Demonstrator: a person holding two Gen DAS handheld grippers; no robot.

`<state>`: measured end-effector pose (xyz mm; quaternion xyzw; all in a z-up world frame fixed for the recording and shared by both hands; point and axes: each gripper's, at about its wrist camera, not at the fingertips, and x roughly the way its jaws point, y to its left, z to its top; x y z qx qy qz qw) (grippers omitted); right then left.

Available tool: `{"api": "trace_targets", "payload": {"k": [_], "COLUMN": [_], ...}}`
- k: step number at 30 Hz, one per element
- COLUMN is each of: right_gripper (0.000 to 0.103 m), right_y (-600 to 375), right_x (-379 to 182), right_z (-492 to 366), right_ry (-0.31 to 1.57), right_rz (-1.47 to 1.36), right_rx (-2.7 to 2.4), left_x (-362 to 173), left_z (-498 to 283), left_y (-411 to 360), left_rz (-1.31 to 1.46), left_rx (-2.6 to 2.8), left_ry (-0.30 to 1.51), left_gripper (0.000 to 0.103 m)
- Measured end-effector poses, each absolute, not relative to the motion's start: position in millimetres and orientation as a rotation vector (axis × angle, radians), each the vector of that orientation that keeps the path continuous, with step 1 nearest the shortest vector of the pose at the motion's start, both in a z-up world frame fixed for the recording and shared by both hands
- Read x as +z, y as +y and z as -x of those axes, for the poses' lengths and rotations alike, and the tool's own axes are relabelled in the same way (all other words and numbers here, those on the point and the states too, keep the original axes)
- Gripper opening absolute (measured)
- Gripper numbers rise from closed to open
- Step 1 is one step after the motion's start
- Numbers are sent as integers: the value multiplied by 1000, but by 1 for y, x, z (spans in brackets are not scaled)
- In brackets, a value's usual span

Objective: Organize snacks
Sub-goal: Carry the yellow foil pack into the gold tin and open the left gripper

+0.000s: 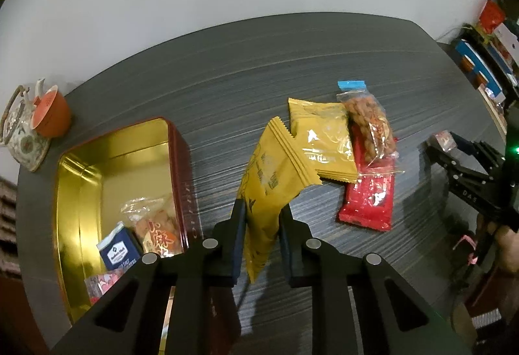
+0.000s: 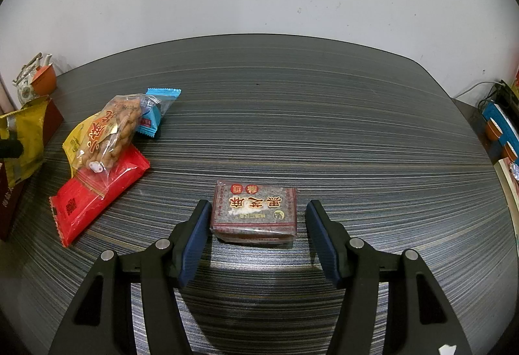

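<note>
On the table: a dark striped table [image 2: 292, 115] carries everything, running up to a pale wall at 12 o'clock.
Tin: an open red tin [image 1: 113, 180] with a gold lining sits at 9 o'clock in the left wrist view, its long axis running 12 to 6; inside at its 6 o'clock end lie a clear bag with orange print [image 1: 155, 225], a navy packet [image 1: 118, 253] and a pink wrapper [image 1: 100, 285].
Only the left view shows: the tin's contents, plus the right gripper [image 1: 438, 144] at 3 o'clock, seen from the side.
Only the right view shows: the brown sesame block [image 2: 254, 212] lying flat at centre, long axis 9 to 3, its print upside down to the camera.
Pile: at 1 o'clock of the left fingers, a red packet [image 1: 368, 202] lies underneath, a second yellow packet [image 1: 321, 141] beside it, a clear bag of fried twists [image 1: 369, 124] on top, long axis 12 to 6; a blue packet [image 2: 159, 108] peeks out behind.
Left gripper [image 1: 261, 218]: closed narrow on a yellow snack packet [image 1: 272, 183], held off the table just right of the tin, long axis tilted toward 1 o'clock, serrated end up.
Right gripper, own view [image 2: 256, 231]: spread wide, a pad either side of the sesame block with a gap on both sides.
Corner: a teapot [image 1: 19, 131] and an orange cup [image 1: 53, 115] at 10 o'clock.
</note>
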<state>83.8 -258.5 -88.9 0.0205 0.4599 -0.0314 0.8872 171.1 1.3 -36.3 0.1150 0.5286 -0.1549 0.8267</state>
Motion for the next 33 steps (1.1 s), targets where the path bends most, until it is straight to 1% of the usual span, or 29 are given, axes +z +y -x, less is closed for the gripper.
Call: {"api": "trace_targets", "payload": {"k": [8,13,22,27,33], "right_gripper": [58,58,58,58,58], "right_y": [-258,-258,-259,-259,-259], "right_x": [-89,-89,-89,-89,-89], "right_z": [-84,-84,-84,-84,-84], "right_ry": [956,956,955,956,956], "right_rz": [-42,-42,-44,-44,-44], "right_rx": [-65,-65,-74,-74,-75], "left_x": [-23,0,38,40,24], "left_z": [-169,-168,-174,-179,-186], "left_y": [7,17,64,99,130], "left_rz": [-208,-189,-172,-161,-181], "left_rx": [-332,-318,-219,-130,-47], "left_ry": [1100,1051,980,984,1003], "left_gripper": [18,18,18,18,18]}}
